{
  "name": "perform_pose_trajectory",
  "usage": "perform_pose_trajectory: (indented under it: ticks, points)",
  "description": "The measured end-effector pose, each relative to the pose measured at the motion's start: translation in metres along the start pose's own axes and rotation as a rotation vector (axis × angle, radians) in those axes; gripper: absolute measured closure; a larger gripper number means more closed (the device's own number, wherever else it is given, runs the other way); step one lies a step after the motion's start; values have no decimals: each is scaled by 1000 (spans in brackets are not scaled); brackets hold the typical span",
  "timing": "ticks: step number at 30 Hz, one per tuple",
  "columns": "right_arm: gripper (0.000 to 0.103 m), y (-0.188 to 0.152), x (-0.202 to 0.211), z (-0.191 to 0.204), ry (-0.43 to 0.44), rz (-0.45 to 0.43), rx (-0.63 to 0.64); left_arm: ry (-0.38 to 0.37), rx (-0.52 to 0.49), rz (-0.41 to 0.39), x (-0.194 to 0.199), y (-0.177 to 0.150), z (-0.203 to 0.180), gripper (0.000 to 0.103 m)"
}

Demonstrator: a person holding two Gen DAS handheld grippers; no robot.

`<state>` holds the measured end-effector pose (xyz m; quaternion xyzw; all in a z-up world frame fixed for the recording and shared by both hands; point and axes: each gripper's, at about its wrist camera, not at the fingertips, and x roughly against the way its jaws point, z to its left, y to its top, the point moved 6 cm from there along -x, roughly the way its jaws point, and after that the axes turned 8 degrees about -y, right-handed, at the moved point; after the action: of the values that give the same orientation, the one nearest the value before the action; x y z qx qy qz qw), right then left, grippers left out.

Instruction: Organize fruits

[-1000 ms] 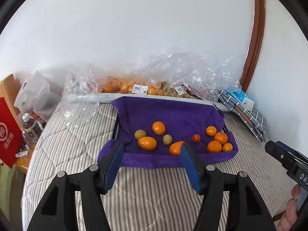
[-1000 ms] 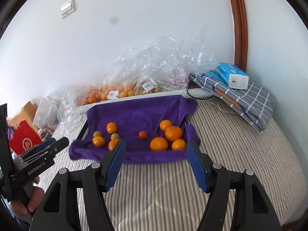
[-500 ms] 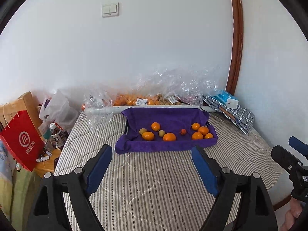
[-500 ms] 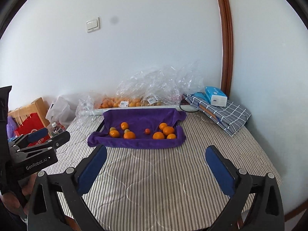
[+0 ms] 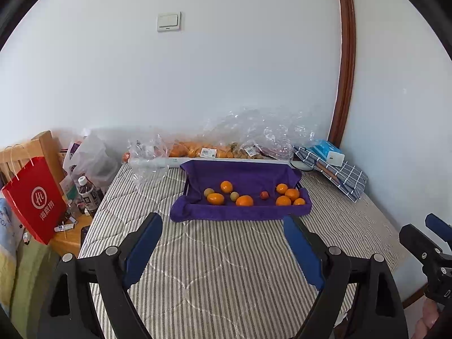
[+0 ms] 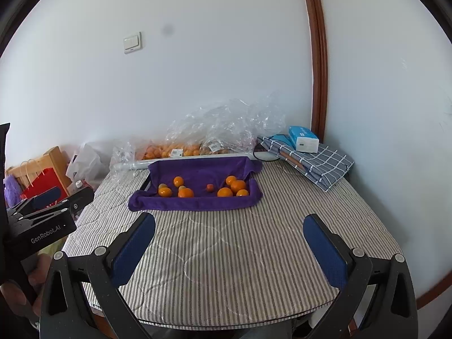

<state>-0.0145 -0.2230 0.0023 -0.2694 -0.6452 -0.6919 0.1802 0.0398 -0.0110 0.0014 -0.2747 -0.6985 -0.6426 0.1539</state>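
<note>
Left wrist view is showing the left gripper [image 5: 223, 247] and right gripper [image 6: 228, 250] hovering wide apart and empty, jaws having just been opening, while the fruits [image 5: 244, 200] are lying on the purple towel [image 5: 240, 175] beyond.

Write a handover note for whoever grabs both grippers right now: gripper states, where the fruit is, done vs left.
Left gripper: open, empty, jaws just opened, held back from the purple towel-lined tray.
Right gripper: open, empty, likewise pulled back.
Fruit, all in the tray: four orange fruits clustered at its right end; small red fruit in the middle; three orange and two greenish fruits mixed on the left.
Done: right-end cluster looks sorted.
Left: probably separating the left mix. Clear plastic bags of fruit remain behind the tray.
</note>
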Motion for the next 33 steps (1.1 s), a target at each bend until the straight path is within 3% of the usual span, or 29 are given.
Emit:
perform_pose_trajectory:
  ticks: [33]
  points:
    - [0,0,-7,2,-4,6,-12,17,-9,2,0,1,2,15]
